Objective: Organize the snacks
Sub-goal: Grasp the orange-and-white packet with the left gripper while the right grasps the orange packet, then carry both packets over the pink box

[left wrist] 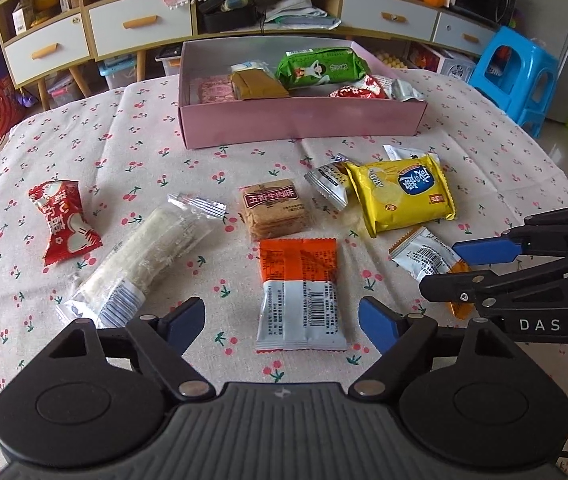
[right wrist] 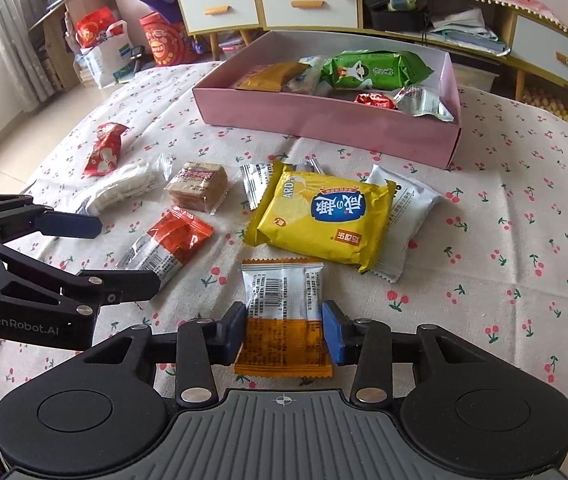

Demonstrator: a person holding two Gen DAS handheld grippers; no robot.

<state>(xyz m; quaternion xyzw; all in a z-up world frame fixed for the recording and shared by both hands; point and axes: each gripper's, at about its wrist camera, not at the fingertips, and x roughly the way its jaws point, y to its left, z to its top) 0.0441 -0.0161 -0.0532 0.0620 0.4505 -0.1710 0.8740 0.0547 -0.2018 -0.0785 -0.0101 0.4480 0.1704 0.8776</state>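
Note:
My right gripper [right wrist: 284,332] is shut on a small silver and orange packet [right wrist: 280,292] lying on the cherry-print cloth, with its blue pads against the packet's two sides. In the left wrist view this gripper [left wrist: 441,270] shows at the right over the same packet [left wrist: 423,258]. My left gripper [left wrist: 282,326] stands open around a red-orange and silver packet [left wrist: 299,292]; its pads are clear of the wrapper. A pink box [left wrist: 303,124] at the back of the table holds several snacks, among them a green pack [left wrist: 319,66].
Loose on the cloth lie a yellow chip pack [left wrist: 403,196], a brown cracker pack [left wrist: 274,208], a clear rice-cake roll [left wrist: 144,264], a red candy packet [left wrist: 64,220] and silver packets [left wrist: 329,184]. Drawers and a blue stool [left wrist: 519,76] stand beyond the table.

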